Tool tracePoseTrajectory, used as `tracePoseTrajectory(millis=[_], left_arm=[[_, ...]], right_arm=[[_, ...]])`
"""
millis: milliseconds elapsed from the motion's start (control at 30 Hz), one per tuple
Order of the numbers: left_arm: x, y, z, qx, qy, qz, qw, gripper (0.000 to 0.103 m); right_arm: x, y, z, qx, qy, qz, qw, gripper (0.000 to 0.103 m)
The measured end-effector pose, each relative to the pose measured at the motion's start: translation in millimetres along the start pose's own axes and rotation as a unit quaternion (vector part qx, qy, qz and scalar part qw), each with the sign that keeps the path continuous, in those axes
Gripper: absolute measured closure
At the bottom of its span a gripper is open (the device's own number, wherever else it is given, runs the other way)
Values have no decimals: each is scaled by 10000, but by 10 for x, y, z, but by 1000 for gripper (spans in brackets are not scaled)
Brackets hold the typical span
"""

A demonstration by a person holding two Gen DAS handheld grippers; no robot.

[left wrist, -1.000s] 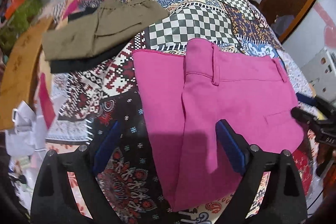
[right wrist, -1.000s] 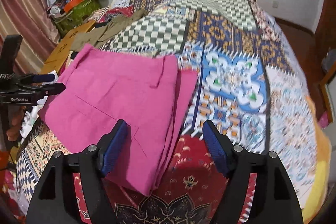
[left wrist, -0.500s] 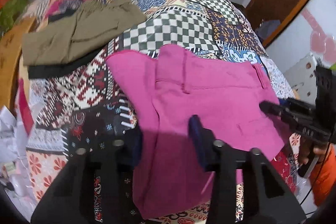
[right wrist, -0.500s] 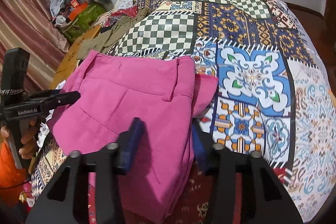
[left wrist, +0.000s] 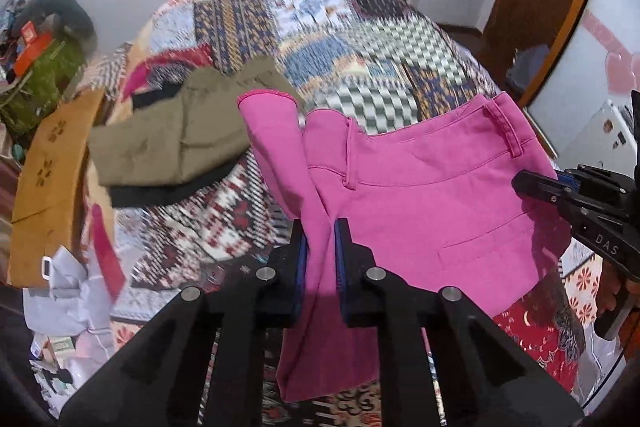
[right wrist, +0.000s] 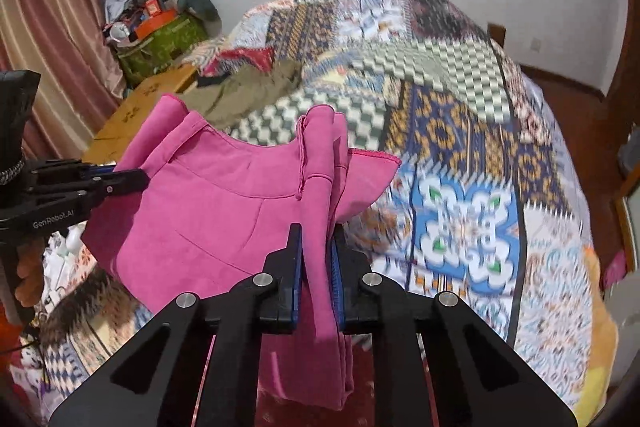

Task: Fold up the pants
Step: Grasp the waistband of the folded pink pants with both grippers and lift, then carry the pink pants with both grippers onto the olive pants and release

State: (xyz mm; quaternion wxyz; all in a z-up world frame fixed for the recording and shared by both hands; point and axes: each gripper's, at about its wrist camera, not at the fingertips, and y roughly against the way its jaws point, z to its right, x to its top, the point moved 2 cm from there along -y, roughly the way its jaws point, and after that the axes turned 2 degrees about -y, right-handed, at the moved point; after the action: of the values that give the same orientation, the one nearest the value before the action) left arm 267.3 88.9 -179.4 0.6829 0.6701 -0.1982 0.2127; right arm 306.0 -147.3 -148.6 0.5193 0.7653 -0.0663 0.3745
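The folded pink pants (left wrist: pixel 420 195) hang lifted above the patchwork bedspread (left wrist: pixel 360 39), held by both grippers. My left gripper (left wrist: pixel 320 227) is shut on one side edge of the pants. My right gripper (right wrist: pixel 314 231) is shut on the opposite edge of the pants (right wrist: pixel 224 203). The right gripper also shows at the right of the left wrist view (left wrist: pixel 536 185), and the left gripper at the left of the right wrist view (right wrist: pixel 128 179). The waistband with belt loops faces up.
Folded olive pants (left wrist: pixel 176 139) lie on a black garment (left wrist: pixel 168 193) at the bed's left side. An orange cloth (left wrist: pixel 52 179) and white clutter lie further left. A green bag (right wrist: pixel 160 43) stands by the wall. A wooden door frame (left wrist: pixel 556 7) is at the right.
Both grippers have closed on the pants' side edges and lifted them off the bedspread. The views have tilted upward toward the wall.
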Motion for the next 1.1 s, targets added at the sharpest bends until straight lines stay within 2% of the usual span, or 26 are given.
tracePoseTrajectory(millis=[300, 433, 567, 733, 833, 967, 1100], left_arm=[[377, 314, -643, 214, 414, 540, 9975, 90], [519, 353, -971, 337, 597, 708, 9951, 90], [648, 308, -1269, 626, 668, 911, 9916, 90], [784, 77, -1594, 1029, 700, 910, 9881, 90], [865, -122, -1776, 1130, 745, 820, 9874, 90], [945, -464, -1995, 1305, 794, 727, 9856, 90], [953, -870, -2136, 1660, 704, 562, 9820, 90]], right_arm=[[583, 6, -470, 31, 507, 552, 9972, 92], [849, -125, -699, 74, 670, 691, 9953, 92], [1066, -321, -909, 62, 757, 737, 9944, 92], [1322, -684, -1116, 123, 717, 714, 9948, 92], [1401, -926, -1244, 87, 809, 658, 9945, 92], [1489, -1241, -1394, 3, 893, 578, 9943, 92], [1544, -1636, -1467, -32, 906, 419, 9950, 92]])
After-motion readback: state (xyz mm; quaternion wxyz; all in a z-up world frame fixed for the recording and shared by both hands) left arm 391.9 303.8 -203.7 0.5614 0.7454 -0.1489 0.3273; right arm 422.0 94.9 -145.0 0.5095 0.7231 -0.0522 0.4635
